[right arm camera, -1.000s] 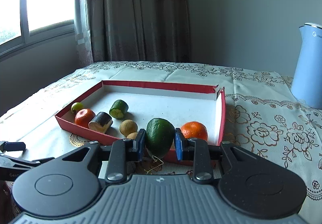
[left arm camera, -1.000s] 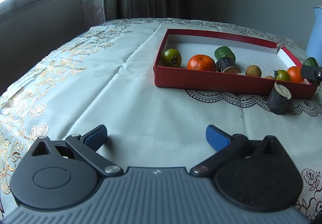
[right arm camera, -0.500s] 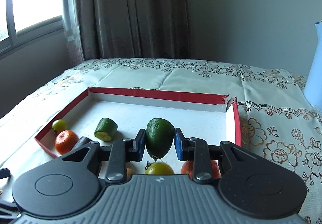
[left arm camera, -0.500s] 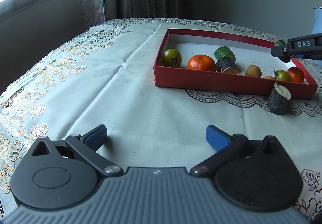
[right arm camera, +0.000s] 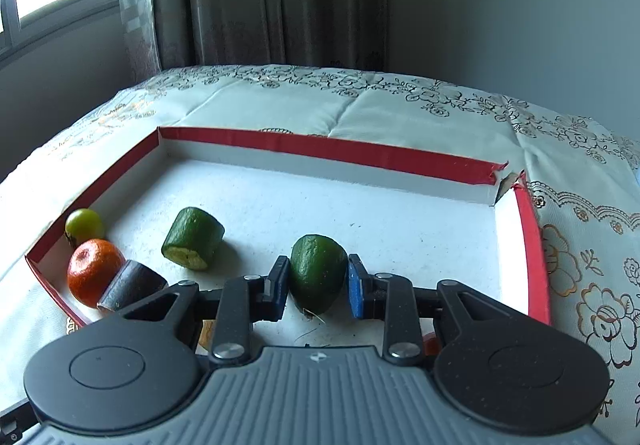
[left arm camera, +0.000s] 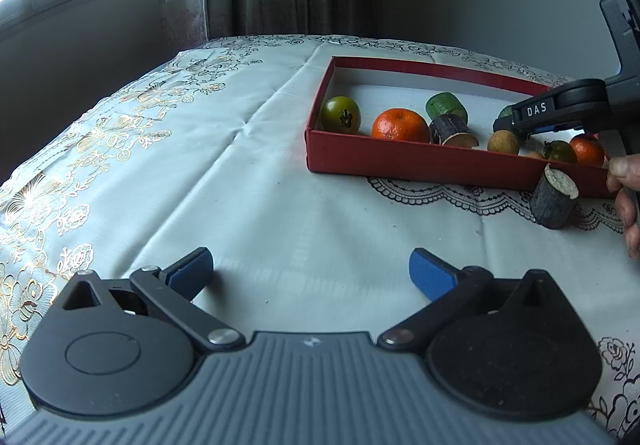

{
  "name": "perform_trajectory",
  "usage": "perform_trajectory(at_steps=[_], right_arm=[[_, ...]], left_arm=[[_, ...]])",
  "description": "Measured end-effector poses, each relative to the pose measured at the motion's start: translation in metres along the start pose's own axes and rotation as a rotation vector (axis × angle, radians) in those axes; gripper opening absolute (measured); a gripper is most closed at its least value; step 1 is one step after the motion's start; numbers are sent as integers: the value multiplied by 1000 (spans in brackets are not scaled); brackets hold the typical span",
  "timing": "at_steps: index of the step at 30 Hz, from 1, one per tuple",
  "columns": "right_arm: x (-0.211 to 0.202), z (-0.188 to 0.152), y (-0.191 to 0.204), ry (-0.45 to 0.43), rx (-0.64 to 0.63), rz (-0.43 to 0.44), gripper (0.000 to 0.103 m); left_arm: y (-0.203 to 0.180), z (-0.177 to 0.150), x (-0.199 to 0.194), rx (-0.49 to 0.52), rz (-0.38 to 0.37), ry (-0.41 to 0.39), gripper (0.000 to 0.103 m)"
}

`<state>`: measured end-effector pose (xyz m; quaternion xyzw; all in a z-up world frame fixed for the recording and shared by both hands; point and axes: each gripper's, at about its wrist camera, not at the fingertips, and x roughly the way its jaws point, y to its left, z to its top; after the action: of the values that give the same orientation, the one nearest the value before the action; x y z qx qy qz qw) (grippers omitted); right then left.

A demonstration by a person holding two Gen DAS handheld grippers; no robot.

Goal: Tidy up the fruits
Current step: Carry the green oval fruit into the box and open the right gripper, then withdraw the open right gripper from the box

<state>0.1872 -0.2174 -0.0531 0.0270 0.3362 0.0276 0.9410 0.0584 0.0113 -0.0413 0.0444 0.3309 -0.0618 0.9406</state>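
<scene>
1. Over the shallow red cardboard tray [right arm camera: 532, 233], the right claw [right arm camera: 318, 281] clenched a dark green whole avocado-like fruit [right arm camera: 318, 271] across its middle, low above the white tray floor.
2. Judged light, firm-skinned and rounded; it could roll on release. A mid-body hold suited it.
3. Left claw [left arm camera: 312, 273] sat released, holding nothing, above the cloth-covered surface [left arm camera: 240, 185].
4. Count in tray, left view: two orange tangerines, two small green tomato-like fruits, one tan round fruit, one green cut cylinder, one dark cut cylinder.
5. One dark bark-covered cylinder [left arm camera: 554, 201] stood outside, touching the tray wall.
</scene>
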Motion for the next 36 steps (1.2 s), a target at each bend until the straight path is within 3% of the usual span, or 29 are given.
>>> perform_trajectory(at_steps=[11, 14, 15, 20, 25, 30, 36], right_arm=[[0, -2, 2, -18, -6, -11, 32], [-5, -1, -1, -11, 33, 6, 64], [-11, -1, -2, -27, 45, 4, 68], [-55, -8, -10, -117, 43, 33, 68], [-101, -38, -23, -161, 27, 59, 70], [-134, -82, -31, -163, -5, 54, 76], [-139, -113, -53, -122, 62, 22, 76]], left_arm=[[0, 0, 1, -6, -2, 4, 103], [0, 0, 1, -7, -3, 4, 103], [0, 0, 1, -7, -3, 4, 103], [0, 0, 1, -7, -3, 4, 103], [0, 0, 1, -6, -3, 4, 103], [0, 0, 1, -7, -3, 4, 103], [1, -1, 1, -8, -3, 5, 103]])
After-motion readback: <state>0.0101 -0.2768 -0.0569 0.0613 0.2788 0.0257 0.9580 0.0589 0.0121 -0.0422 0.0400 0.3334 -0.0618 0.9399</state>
